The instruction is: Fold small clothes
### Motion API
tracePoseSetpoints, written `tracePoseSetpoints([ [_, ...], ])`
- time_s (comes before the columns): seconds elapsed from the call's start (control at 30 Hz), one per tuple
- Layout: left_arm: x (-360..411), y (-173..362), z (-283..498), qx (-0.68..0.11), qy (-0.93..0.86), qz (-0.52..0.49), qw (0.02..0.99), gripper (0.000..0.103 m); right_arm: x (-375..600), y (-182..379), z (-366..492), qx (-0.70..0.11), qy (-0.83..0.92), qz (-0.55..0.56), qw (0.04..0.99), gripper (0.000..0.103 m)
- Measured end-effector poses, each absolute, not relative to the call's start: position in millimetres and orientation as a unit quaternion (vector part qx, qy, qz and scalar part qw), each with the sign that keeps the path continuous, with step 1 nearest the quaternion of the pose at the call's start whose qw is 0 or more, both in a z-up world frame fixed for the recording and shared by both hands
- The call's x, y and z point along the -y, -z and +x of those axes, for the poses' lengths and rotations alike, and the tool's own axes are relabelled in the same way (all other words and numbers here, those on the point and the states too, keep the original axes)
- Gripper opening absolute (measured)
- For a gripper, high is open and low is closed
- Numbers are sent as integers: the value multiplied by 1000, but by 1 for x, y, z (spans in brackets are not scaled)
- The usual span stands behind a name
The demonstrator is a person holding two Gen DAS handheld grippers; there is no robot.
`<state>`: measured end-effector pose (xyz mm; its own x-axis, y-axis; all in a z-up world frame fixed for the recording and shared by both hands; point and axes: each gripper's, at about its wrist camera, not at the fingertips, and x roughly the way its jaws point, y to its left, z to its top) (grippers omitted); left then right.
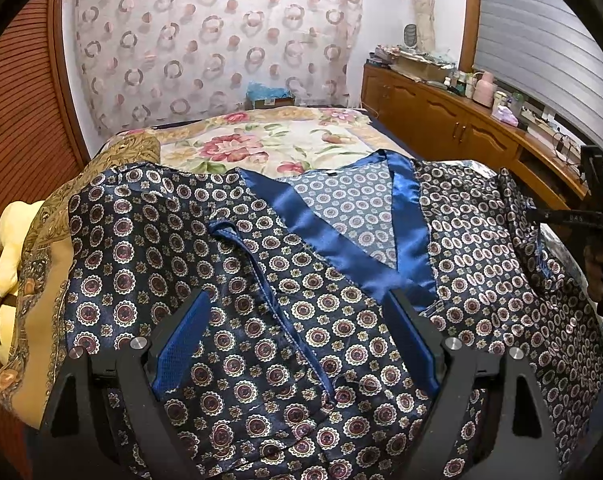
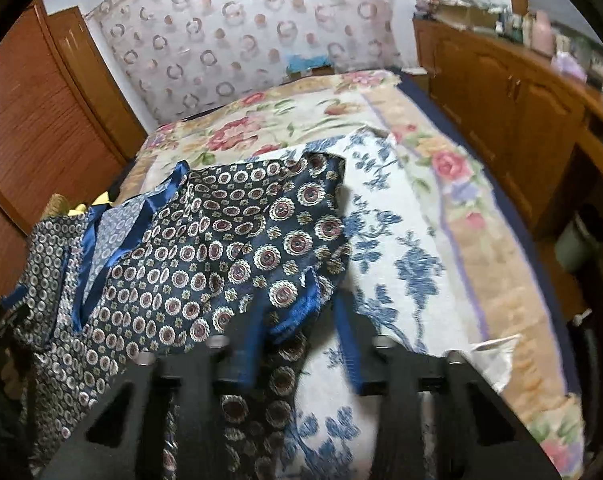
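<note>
A navy satin top (image 1: 261,280) with round medallion print and a bright blue V-neck band lies spread on the bed. Its left sleeve is folded in across the body. My left gripper (image 1: 297,312) hovers open just over the folded sleeve, holding nothing. In the right wrist view my right gripper (image 2: 301,312) has its jaws partly closed around the blue-edged cuff of the top's right sleeve (image 2: 301,300) and holds it lifted above the white cloth. The right gripper also shows at the far right of the left wrist view (image 1: 549,216), at the sleeve's end.
A white cloth with blue flowers (image 2: 401,264) lies under the top, over a floral bedspread (image 2: 281,120). A tan patterned cloth (image 1: 41,280) and a yellow item (image 1: 9,240) sit at the left. Wooden cabinets (image 1: 441,116) with clutter run along the right.
</note>
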<state>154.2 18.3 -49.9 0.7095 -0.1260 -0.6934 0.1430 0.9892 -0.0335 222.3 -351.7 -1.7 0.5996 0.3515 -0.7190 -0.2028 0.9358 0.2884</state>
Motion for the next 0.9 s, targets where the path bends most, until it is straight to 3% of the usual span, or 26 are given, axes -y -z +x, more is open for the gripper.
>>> tracePoseSetpoints([
  [0.07,-20,51,154,-376,71,11,924,88,349,0,230,-415,-165,93,890,8],
  [0.67,-35,51,154,-375,57,3,925,88,243,-47,264,-365,-306,21,879,7],
  [0.77,-37,51,153,-376,55,5,925,88,250,-49,263,-367,-324,29,871,17],
  [0.87,-40,50,153,-374,52,7,926,88,261,-46,266,-359,-309,11,880,44],
  [0.9,-40,49,153,-373,51,7,927,88,264,-46,266,-354,-301,3,885,49],
])
